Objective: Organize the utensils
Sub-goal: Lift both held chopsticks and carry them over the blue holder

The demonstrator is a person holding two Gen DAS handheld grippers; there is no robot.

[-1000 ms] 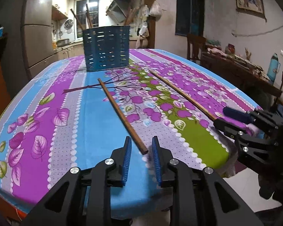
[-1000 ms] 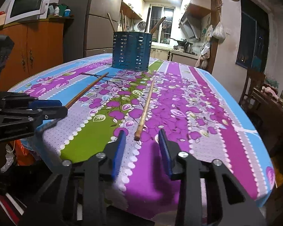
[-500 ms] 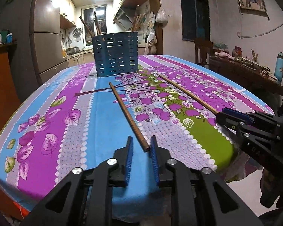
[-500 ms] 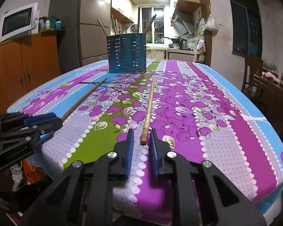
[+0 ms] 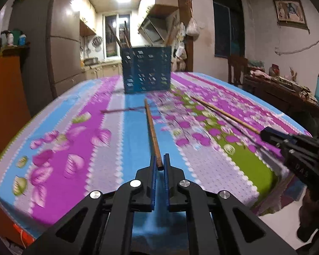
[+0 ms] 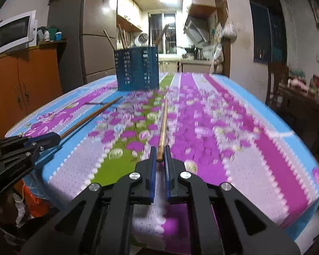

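Two long wooden chopsticks lie on the flowered tablecloth. My left gripper (image 5: 159, 163) is shut on the near end of the darker chopstick (image 5: 152, 128), which points toward the blue slotted utensil basket (image 5: 146, 69). My right gripper (image 6: 160, 156) is shut on the near end of the lighter chopstick (image 6: 163, 123). The basket (image 6: 137, 69) stands at the table's far end with several sticks in it. Each gripper shows in the other's view: the right gripper (image 5: 265, 135) and the left gripper (image 6: 51, 138).
The tablecloth (image 5: 74, 140) hangs over the near table edge. An orange cabinet (image 6: 27, 80) with a microwave (image 6: 12, 33) and a fridge (image 6: 91, 42) stand at the left. A wooden chair (image 6: 276, 78) and a cluttered side table (image 5: 287, 89) stand at the right.
Both grippers have closed from open onto the near ends of their chopsticks. The left chopstick now points straight ahead, and both views show motion blur.
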